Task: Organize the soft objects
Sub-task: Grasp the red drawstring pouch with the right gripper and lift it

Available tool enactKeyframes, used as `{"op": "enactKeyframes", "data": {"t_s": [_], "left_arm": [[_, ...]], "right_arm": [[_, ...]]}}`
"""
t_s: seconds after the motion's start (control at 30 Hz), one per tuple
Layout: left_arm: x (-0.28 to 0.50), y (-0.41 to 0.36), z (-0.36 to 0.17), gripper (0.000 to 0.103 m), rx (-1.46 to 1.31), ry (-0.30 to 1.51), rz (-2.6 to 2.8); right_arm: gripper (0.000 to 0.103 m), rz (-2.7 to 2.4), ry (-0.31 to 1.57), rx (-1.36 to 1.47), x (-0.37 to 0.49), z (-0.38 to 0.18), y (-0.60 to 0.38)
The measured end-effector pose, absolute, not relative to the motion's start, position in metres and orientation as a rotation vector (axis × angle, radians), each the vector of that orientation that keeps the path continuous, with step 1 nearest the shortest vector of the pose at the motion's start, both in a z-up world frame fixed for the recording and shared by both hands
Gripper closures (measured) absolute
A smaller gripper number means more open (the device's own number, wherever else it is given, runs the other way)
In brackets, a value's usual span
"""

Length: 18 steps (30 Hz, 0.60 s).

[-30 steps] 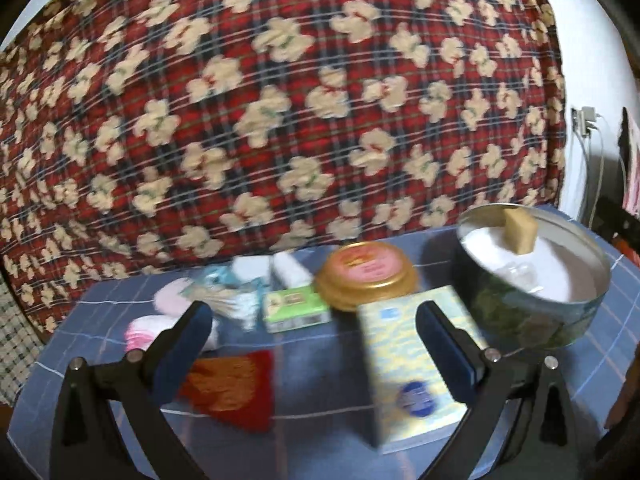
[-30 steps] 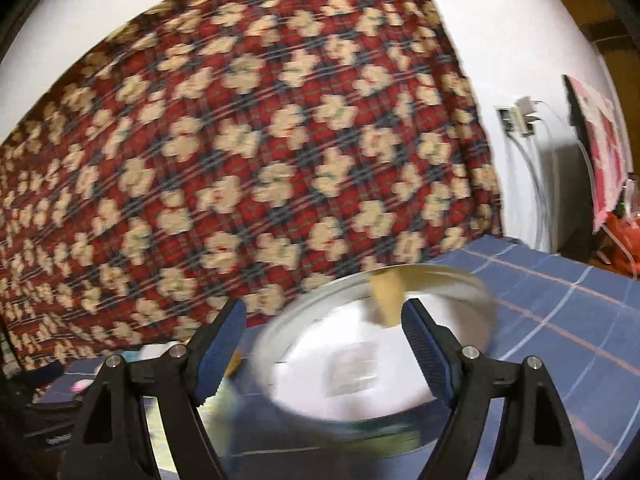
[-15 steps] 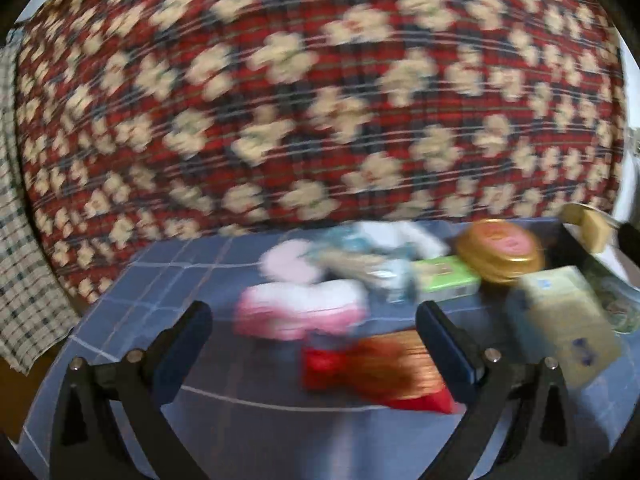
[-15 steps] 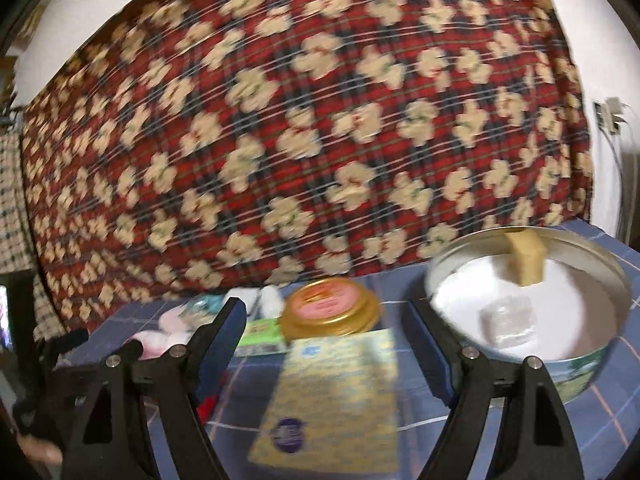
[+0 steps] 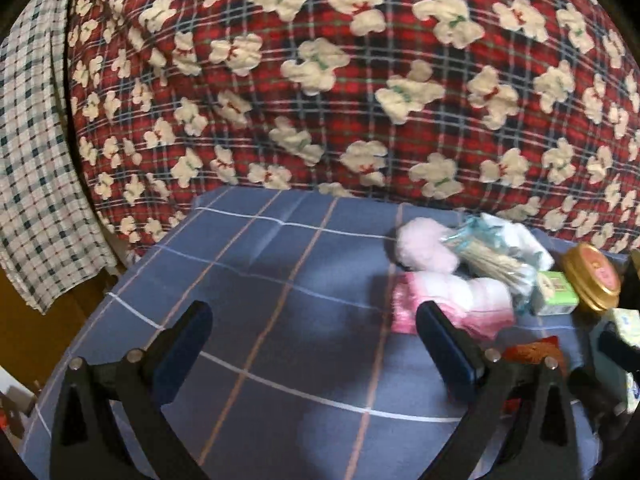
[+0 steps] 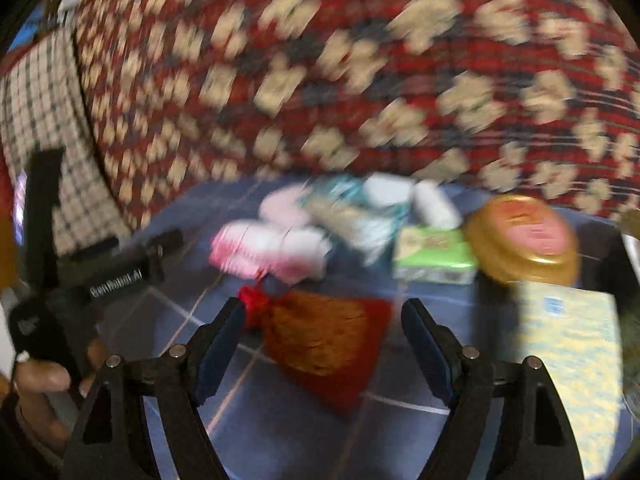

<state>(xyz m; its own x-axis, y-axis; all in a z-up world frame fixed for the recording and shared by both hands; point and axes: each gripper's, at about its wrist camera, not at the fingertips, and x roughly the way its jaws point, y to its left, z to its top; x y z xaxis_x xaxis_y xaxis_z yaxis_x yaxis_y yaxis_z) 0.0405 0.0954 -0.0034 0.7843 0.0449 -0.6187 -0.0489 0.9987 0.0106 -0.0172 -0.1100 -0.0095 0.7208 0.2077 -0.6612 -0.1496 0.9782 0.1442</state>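
Soft items lie in a cluster on a blue checked tablecloth. A pink and white wrapped pack lies in front of a pale pink puff and a clear bag of cotton swabs. A red and gold drawstring pouch lies directly ahead of my open, empty right gripper, between its fingers in the view. My left gripper is open and empty over bare cloth, left of the pack.
A green tissue pack, a gold tin with a pink lid and a yellow-blue box lie to the right. A red bear-print blanket hangs behind the table. A checked cloth hangs at the left.
Both grippers have swung left. The round tin bowl has left both views. The right gripper now faces the pouch; the left faces bare cloth.
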Motion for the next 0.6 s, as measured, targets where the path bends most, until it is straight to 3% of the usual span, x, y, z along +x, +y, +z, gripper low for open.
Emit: {"op": "enactKeyframes", "data": {"t_s": [0.3,0.37,0.4,0.5,0.6], "left_arm": [[0.045,0.099,-0.005,0.000,0.002,0.675,0.086],[0.047,0.099,-0.006,0.000,0.005,0.685,0.082],[0.047,0.099,-0.007,0.000,0.004,0.689,0.082],[0.047,0.101,-0.007,0.000,-0.004,0.683,0.093],[0.045,0.102,-0.006,0.000,-0.023,0.675,0.076]], "right_arm": [[0.022,0.216,0.942,-0.037,0.025,-0.051,-0.079],[0.031,0.193,0.915,-0.125,0.018,-0.052,-0.073],[0.049,0.188,0.910,-0.134,0.015,-0.050,-0.073],[0.073,0.188,0.902,-0.075,0.012,-0.047,-0.089],[0.079,0.230,0.861,0.056,0.007,-0.040,-0.109]]}}
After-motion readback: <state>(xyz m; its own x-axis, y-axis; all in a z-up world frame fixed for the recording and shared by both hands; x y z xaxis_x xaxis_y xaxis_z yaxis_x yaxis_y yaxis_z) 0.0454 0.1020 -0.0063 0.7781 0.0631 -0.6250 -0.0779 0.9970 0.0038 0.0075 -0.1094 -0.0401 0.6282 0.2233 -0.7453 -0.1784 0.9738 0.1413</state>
